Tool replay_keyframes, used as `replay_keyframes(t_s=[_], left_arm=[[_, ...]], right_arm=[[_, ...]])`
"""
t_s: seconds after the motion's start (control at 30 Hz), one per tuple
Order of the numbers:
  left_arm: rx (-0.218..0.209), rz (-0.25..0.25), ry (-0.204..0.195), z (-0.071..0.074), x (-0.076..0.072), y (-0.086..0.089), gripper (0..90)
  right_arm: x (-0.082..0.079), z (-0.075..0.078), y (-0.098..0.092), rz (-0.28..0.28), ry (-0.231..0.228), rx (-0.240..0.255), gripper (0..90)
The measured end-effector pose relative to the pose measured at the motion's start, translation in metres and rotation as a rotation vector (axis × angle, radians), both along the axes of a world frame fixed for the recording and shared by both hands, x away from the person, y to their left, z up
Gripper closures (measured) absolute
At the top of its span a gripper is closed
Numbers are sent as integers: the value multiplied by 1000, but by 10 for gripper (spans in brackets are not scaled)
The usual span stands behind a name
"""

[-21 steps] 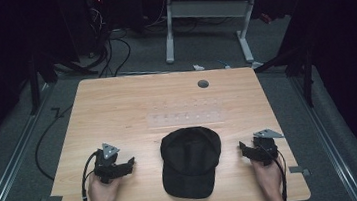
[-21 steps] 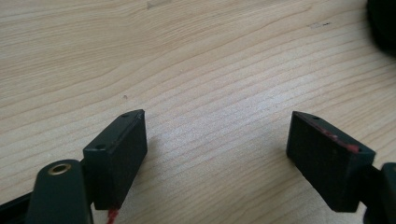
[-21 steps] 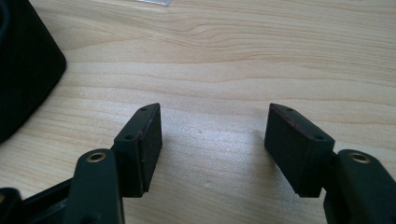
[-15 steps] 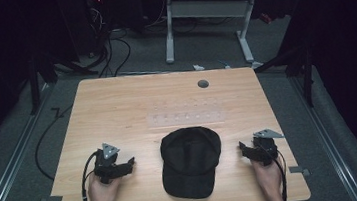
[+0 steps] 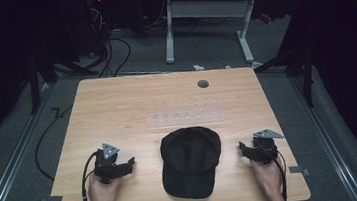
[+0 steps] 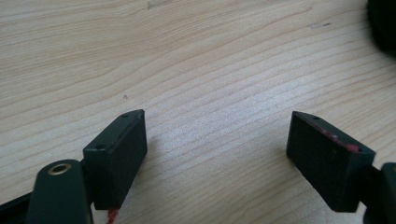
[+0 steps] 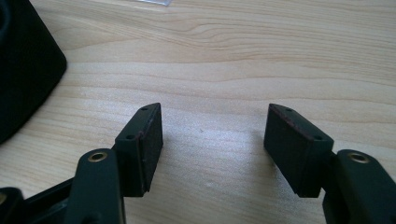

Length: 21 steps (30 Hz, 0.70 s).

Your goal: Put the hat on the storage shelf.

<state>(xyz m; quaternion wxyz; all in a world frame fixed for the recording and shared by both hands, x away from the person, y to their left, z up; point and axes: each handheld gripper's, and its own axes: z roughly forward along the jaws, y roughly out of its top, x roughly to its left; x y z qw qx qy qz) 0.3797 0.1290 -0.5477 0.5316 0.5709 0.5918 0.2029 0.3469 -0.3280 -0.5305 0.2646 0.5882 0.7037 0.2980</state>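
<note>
wooden table (image 5: 117, 112), bare across the far half; black cap (image 5: 191, 160) lies flat at near centre, long axis running near-to-far, what looks like the brim at the near edge and the crown farther in. left gripper (image 5: 123, 167) rests on the wood well to the cap's left, right gripper (image 5: 247, 151) just off its right side and, by the look of it, slightly the nearer. both sets of jaws stand wide with nothing between them, each pointing inward, so either hand would likely reach the cap sideways.
</note>
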Motion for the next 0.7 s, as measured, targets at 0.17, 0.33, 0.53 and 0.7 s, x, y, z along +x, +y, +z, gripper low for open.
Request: replay_keyframes(t_s=[0.17, 0.33, 0.53, 0.7], left_arm=[[0, 0, 0, 0, 0, 0, 206], [0, 2, 2, 0, 0, 0, 206], [-1, 3, 2, 0, 0, 0, 206], [-1, 4, 1, 0, 0, 0, 208]], right_arm=[[-1, 0, -1, -8, 0, 24, 369], [-2, 2, -7, -23, 8, 83, 391], [-4, 4, -6, -8, 14, 111, 430], [-11, 10, -2, 42, 2, 111, 478]])
